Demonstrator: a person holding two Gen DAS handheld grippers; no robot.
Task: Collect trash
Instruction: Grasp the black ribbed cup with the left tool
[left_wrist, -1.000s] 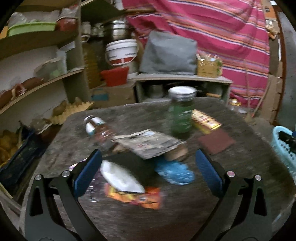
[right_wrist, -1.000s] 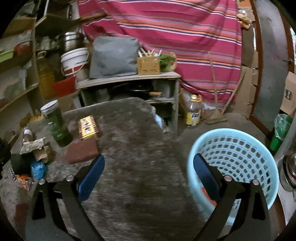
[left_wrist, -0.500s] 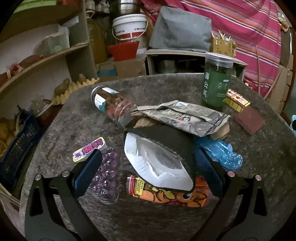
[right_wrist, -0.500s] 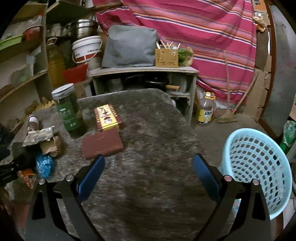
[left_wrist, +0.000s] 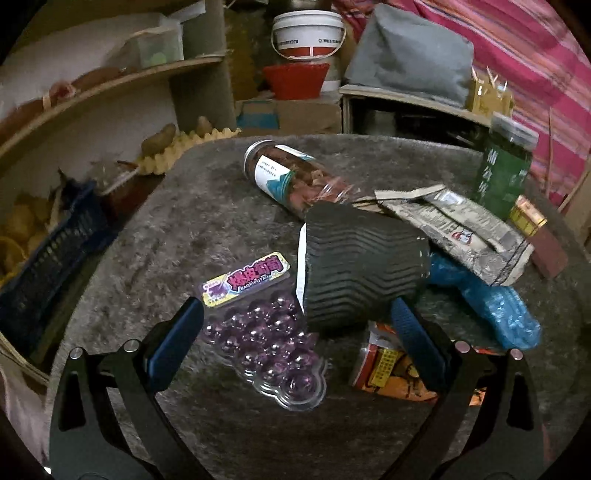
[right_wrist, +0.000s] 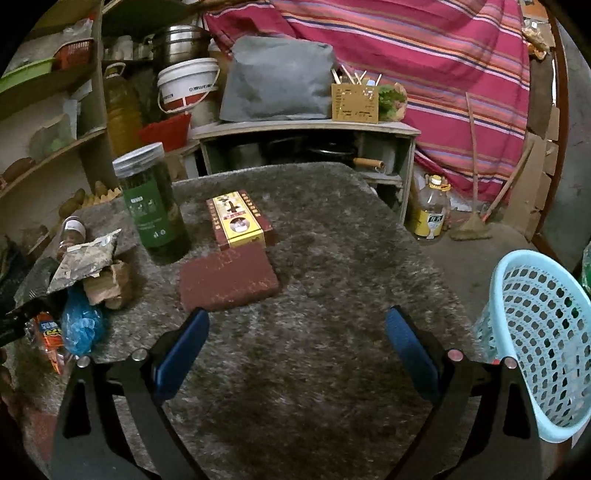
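Note:
In the left wrist view a heap of trash lies on the grey furry table (left_wrist: 207, 221): a purple candy blister pack (left_wrist: 264, 328), a black ribbed paper cup (left_wrist: 362, 266) lying on its side, an orange snack wrapper (left_wrist: 388, 373), a blue plastic bag (left_wrist: 487, 299), a crumpled newspaper-print packet (left_wrist: 454, 225) and a clear jar on its side (left_wrist: 291, 177). My left gripper (left_wrist: 295, 332) is open just above the blister pack and cup. My right gripper (right_wrist: 297, 339) is open and empty over bare table, with the light blue basket (right_wrist: 543, 339) to its right.
A tall green jar (right_wrist: 151, 203) stands upright beside a red-and-yellow box (right_wrist: 238, 221) and a dark red flat box (right_wrist: 229, 282). Shelves with produce and a blue crate (left_wrist: 44, 243) stand left of the table. A low shelf unit (right_wrist: 303, 140) stands behind it.
My left gripper has moved forward, down and left, closing in on the trash heap. My right gripper has swung left over the table, so the basket sits at the right edge.

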